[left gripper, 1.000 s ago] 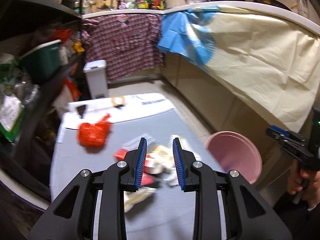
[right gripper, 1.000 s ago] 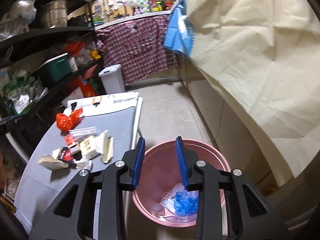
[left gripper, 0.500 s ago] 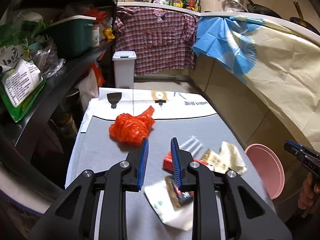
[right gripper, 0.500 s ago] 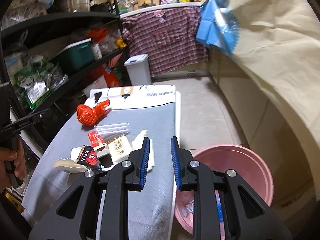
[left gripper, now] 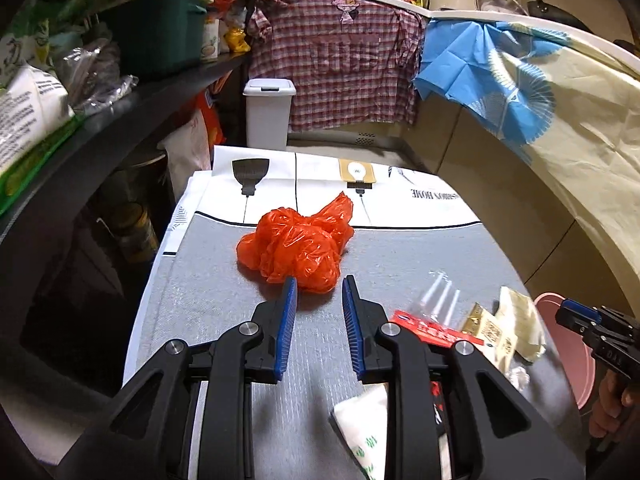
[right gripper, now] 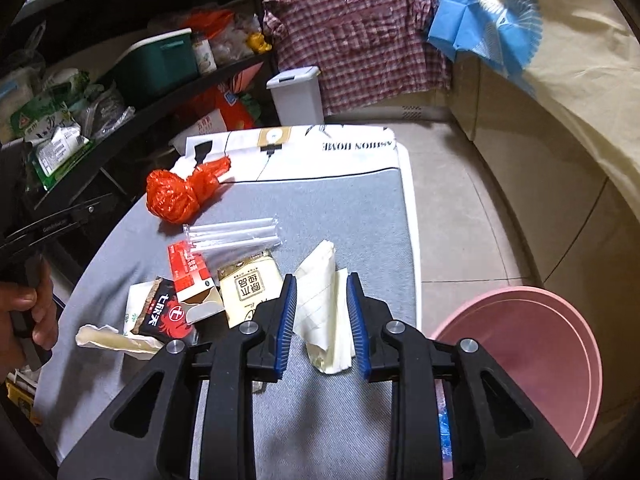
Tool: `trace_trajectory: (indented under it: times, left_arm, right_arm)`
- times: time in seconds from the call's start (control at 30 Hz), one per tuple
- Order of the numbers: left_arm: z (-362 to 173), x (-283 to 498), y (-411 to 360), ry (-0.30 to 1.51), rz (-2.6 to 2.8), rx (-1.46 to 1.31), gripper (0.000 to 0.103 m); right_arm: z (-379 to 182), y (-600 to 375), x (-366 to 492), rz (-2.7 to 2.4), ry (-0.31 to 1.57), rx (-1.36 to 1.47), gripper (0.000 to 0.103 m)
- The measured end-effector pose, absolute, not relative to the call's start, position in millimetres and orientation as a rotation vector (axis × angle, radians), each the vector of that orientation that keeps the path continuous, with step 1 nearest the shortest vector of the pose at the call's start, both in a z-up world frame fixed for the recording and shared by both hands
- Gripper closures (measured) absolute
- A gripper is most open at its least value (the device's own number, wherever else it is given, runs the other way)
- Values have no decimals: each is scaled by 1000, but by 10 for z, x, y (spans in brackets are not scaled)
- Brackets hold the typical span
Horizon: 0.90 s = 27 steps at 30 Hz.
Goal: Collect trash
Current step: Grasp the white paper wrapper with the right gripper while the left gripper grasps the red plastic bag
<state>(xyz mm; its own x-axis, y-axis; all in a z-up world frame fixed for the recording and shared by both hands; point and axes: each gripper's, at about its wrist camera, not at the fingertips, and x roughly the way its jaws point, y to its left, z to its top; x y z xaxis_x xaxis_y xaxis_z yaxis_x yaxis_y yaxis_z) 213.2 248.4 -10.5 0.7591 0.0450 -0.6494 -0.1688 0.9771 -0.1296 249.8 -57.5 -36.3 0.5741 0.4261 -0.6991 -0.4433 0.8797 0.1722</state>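
Orange crumpled plastic bag [left gripper: 298, 246] just ahead of left gripper [left gripper: 318, 290], jaws parted, having just widened, nothing between. Cream crumpled paper [right gripper: 326, 308] lying between right gripper [right gripper: 320, 288] jaws, likewise just widened, pads not pressing it. Pink bin [right gripper: 532, 356] to its right, beside grey-clothed table [right gripper: 340, 208].

A plaid shirt [left gripper: 344, 56] hung at the far counter. A green bin [left gripper: 156, 28] sat on the left shelf. A blue cloth [right gripper: 476, 20] draped right.
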Motion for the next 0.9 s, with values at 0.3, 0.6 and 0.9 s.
trace_trajectory:
  times: [0.3, 0.6, 0.9]
  left_arm:
    - [-267, 2471, 2667, 693, 182, -229, 50]
    - [-429, 2781, 2715, 715, 202, -239, 50]
    - [-458, 2748, 2662, 732, 188, -194, 71]
  right_arm:
    - [-497, -527, 2623, 528, 857, -8, 75]
    - [-650, -469, 2678, 531, 899, -44, 75]
    - [-677, -452, 2674, 517, 903, -77, 94]
